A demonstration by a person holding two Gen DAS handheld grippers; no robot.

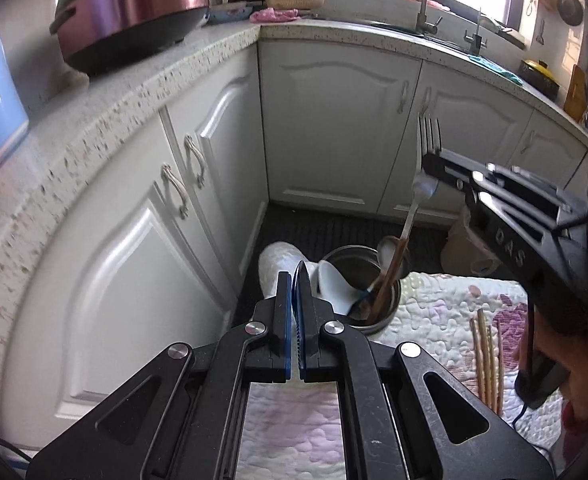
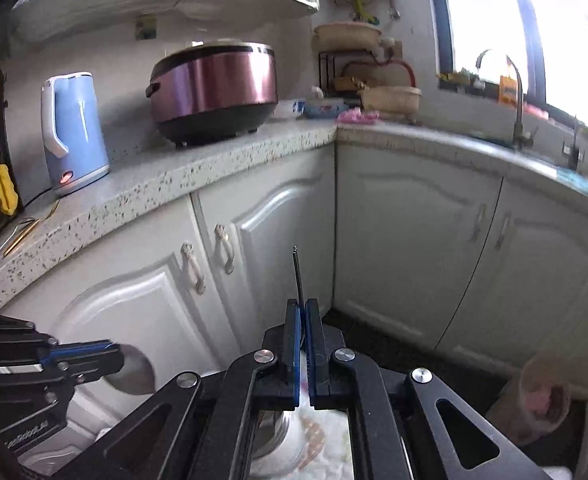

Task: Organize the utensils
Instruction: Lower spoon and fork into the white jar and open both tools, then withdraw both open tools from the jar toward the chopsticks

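My right gripper is shut on a metal fork, held tines up; in the right wrist view the fork shows edge-on between the pads. In the left wrist view the right gripper holds the fork above a round steel holder, which contains a white spoon and wooden-handled utensils. My left gripper is shut and empty, just left of the holder. Wooden chopsticks lie on the quilted cloth to the right.
White cabinets and a speckled countertop wrap around the corner. A purple rice cooker and a blue kettle stand on the counter. A sink tap is at the right. A bin stands on the floor.
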